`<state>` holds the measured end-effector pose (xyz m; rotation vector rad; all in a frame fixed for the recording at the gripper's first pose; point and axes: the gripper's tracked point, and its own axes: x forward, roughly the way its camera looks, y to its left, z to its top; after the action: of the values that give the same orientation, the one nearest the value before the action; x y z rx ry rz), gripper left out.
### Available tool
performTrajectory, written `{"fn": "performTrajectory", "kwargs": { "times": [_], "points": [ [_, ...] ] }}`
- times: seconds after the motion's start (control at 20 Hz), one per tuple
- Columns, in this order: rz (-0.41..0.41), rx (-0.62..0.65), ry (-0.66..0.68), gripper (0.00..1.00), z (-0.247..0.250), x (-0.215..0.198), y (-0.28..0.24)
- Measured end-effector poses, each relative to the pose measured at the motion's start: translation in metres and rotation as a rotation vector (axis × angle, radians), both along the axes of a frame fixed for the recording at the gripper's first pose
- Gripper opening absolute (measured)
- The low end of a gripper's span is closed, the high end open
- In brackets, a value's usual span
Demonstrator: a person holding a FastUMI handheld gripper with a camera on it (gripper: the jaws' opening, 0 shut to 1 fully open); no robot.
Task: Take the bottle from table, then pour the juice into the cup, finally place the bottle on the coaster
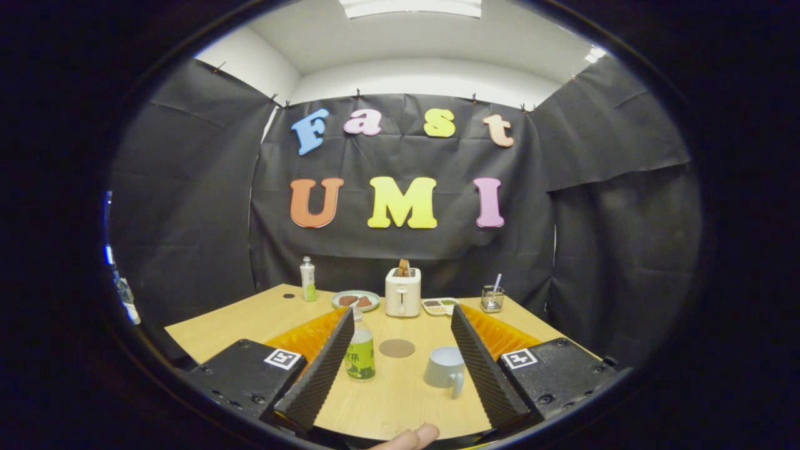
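Gripper view: the gripper (400, 325) is held level above the near edge of the wooden bench (250, 319), its fingers spread wide and clasping nothing. A fingertip of the person's hand (409, 439) peeks in at 6 o'clock, just under the bench's near edge.

Between the fingers the bench top lies open. The bottle (360, 351) stands upright at about 10 o'clock from the gripper's base, just beside the inner face of the left finger, partly hidden by it; I cannot tell whether they touch. The cup (445, 369) stands at about 1 o'clock, near the right finger, its handle turned toward the camera. The round coaster (397, 348) lies flat between bottle and cup, a little beyond both and apart from them.

Farther off at 12 o'clock, along the far edge before the black cloth wall, stand a second bottle (307, 279), a plate (355, 300), a toaster (403, 291), a small tray (440, 305) and a glass (492, 299).
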<state>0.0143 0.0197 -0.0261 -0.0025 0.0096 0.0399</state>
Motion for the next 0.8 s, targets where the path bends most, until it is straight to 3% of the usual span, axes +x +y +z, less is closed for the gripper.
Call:
{"fn": "performTrajectory", "kwargs": {
  "times": [0.5, 0.8],
  "points": [
    [0.086, -0.013, 0.089, 1.00, -0.057, 0.053, 0.048],
    [0.094, 0.017, 0.084, 1.00, -0.082, 0.084, 0.060]
  ]
}}
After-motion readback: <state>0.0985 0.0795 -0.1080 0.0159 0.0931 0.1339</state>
